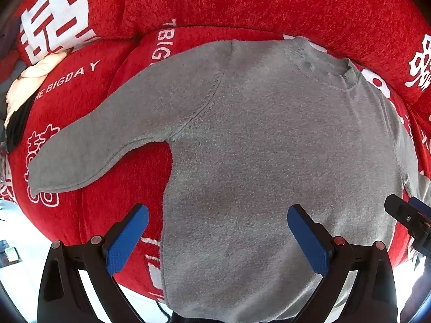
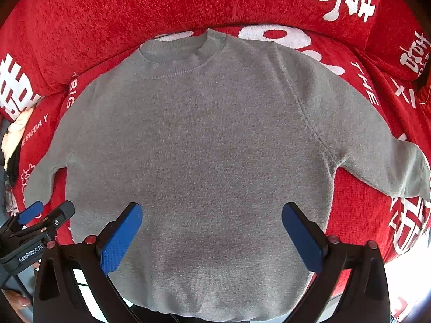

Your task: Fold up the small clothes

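A small grey knit sweater [image 1: 256, 140] lies flat, front up, on a red sofa seat, collar at the far side and hem toward me. Its left sleeve [image 1: 89, 145] stretches out to the left; the right sleeve [image 2: 382, 161] spreads to the right. My left gripper [image 1: 218, 212] hovers open above the sweater's lower left part, blue pads wide apart, nothing held. My right gripper [image 2: 211, 210] is open over the lower middle of the sweater [image 2: 199, 148]. Each gripper shows at the edge of the other's view: the right gripper [image 1: 404, 215] and the left gripper [image 2: 43, 215].
The red sofa cover [image 1: 242, 2] with white lettering has a raised backrest behind the collar. A pile of cream and black cloth [image 1: 24, 91] lies at the far left. A pale floor [image 1: 16, 242] shows below the seat's front edge. A fingertip [image 2: 18, 302] shows at lower left.
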Motion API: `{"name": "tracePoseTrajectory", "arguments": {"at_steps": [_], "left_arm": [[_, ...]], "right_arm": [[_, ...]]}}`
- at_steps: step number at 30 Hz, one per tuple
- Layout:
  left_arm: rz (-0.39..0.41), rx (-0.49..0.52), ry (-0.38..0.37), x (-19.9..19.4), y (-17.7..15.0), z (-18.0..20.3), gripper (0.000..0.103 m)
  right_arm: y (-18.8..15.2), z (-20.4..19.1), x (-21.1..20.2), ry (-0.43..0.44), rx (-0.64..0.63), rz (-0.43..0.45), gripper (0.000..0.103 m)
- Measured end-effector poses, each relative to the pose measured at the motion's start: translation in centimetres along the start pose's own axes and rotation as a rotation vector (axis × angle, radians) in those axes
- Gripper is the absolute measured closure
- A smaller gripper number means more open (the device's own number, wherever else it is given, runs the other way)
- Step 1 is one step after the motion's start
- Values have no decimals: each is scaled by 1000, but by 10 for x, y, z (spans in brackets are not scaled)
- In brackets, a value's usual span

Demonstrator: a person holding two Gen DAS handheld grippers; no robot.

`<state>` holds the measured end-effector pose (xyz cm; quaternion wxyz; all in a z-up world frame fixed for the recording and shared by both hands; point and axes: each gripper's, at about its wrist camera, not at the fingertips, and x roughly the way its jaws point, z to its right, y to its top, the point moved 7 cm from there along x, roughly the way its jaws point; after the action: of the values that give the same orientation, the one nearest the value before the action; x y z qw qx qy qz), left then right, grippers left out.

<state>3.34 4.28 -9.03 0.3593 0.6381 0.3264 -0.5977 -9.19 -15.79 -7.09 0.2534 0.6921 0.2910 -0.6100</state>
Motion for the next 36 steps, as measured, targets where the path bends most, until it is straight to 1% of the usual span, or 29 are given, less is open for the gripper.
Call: {"name": "tracePoseTrajectory", "arguments": {"at_steps": [11, 17, 27, 32, 36], "left_arm": [[-5, -18, 0, 3, 0, -4, 0], [5, -31, -6, 2, 2, -9, 0], [9, -34, -49, 1, 3, -14, 0], [15, -43, -73, 0, 3, -17, 0], [11, -64, -78, 0, 2, -25, 0]], "right_arm": [[0, -3, -1, -21, -10, 4, 0], [1, -5, 0, -30, -15, 9, 0], [1, -6, -2, -43, -8, 14, 0], [1, -14, -4, -41, -26, 19, 0], [0, -23, -4, -32, -36, 22, 0]]}}
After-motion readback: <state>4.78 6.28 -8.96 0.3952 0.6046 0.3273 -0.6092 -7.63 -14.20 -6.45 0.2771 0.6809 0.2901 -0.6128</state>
